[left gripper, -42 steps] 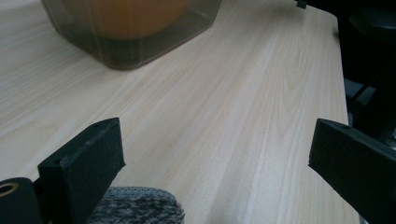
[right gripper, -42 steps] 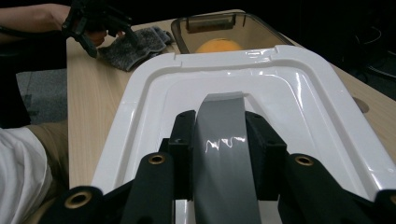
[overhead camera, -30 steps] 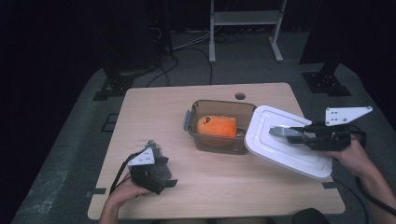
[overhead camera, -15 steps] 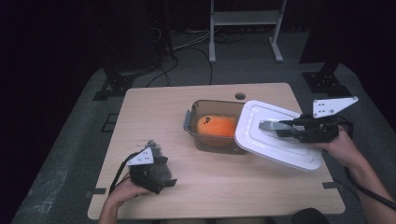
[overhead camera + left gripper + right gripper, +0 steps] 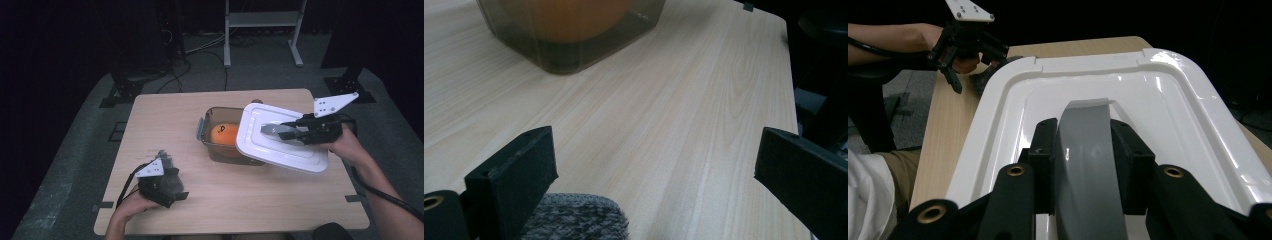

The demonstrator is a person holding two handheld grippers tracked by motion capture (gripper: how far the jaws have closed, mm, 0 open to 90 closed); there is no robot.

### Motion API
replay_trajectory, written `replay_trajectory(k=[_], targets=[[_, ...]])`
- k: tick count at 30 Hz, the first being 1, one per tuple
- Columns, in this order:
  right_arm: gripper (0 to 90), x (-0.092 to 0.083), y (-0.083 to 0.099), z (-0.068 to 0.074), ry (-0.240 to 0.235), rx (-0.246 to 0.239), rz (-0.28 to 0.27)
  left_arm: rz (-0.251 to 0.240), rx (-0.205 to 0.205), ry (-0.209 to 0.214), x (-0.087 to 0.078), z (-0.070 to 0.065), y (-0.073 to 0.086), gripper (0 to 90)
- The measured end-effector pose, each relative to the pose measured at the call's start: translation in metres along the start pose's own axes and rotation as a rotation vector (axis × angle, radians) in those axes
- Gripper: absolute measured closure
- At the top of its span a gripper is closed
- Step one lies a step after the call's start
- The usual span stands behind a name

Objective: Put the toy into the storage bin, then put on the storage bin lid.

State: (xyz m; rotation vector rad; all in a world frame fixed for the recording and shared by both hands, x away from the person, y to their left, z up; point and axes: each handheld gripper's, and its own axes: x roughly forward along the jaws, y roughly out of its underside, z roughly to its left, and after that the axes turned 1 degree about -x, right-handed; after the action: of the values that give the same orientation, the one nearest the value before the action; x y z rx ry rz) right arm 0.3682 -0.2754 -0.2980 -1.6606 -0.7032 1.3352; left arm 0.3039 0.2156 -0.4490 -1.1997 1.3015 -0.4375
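A clear brown container (image 5: 206, 131) stands mid-table with an orange object (image 5: 225, 134) inside. My right gripper (image 5: 289, 131) is shut on the grey handle (image 5: 272, 129) of a white lid (image 5: 280, 147). The lid hangs tilted, its left edge over the container's right side. In the right gripper view the jaws clamp the handle (image 5: 1083, 145) on both sides above the lid (image 5: 1168, 100). My left gripper (image 5: 167, 189) rests near the table's front left, jaws wide open. In the left gripper view (image 5: 654, 170) only bare wood lies between them, with the container (image 5: 569, 50) ahead.
A grey knitted cloth (image 5: 574, 220) lies under the left gripper, by its left jaw. The wooden table (image 5: 165, 115) is bare to the left of the container and along the front (image 5: 260, 200). Dark floor, cables and a white stand (image 5: 260, 20) lie beyond the far edge.
My right gripper has carried the lid leftward and slightly up, from beside the container to partly over it. The left gripper has stayed put.
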Motion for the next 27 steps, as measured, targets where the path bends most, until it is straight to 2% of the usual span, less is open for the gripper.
replay_trajectory(k=[11,16,27], targets=[[65.9,0.025,-0.019,-0.008,-0.046,-0.03,-0.012,0.005,0.008,0.001,-0.001,-0.001,0.001,2.3],[66.0,0.034,-0.024,-0.015,-0.061,-0.034,-0.017,-0.004,0.0,0.001,-0.002,0.001,0.001,2.3],[66.0,0.052,-0.034,-0.026,-0.081,-0.034,-0.022,-0.001,0.009,-0.001,-0.002,0.001,0.001,2.3]])
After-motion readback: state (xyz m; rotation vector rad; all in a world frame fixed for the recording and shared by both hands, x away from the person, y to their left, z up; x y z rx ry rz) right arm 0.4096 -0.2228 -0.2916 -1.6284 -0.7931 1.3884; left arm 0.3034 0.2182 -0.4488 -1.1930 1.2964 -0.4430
